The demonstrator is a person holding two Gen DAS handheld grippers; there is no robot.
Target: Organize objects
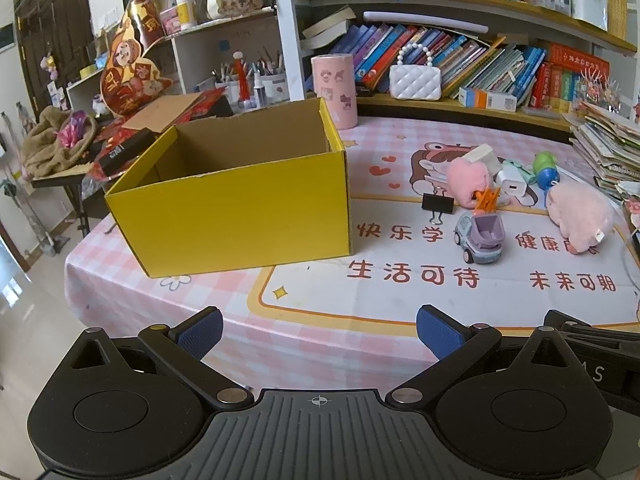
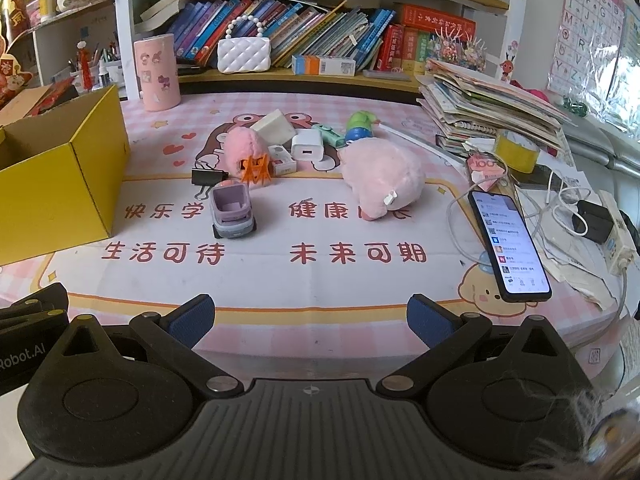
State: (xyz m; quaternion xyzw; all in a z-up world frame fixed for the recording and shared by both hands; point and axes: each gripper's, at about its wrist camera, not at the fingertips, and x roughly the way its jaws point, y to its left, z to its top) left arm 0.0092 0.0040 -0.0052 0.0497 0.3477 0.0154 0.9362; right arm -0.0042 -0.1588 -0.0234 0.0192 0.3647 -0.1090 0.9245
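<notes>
Bookshelves packed with leaning books (image 2: 304,20) run behind a counter (image 2: 280,280) covered by a pink checked cloth printed with red characters. On its left part stands an open yellow cardboard box (image 1: 236,204), upright, with nothing visible inside from the left wrist view. Just behind its far right corner stands a pink cylindrical container with stickers (image 1: 335,90).

Right of the box, well apart from it, lies a loose cluster of small things: a lilac and grey toy car (image 2: 233,210) nearest the front, a black binder clip (image 2: 206,177) just beside it, an orange plastic clip (image 2: 256,170) touching a small pink fluffy toy (image 2: 242,148), a white charger block (image 2: 307,148), and a larger pink plush animal (image 2: 384,176) lying on its side. A green and blue toy figure (image 2: 360,126) lies behind the plush.

Further right, a lit smartphone (image 2: 508,244) rests on the cloth among white cables, near a stack of papers (image 2: 488,108).

Left claw (image 1: 319,332) and right claw (image 2: 310,320) both hover at the counter's near edge, blue pads spread wide, holding nothing.
</notes>
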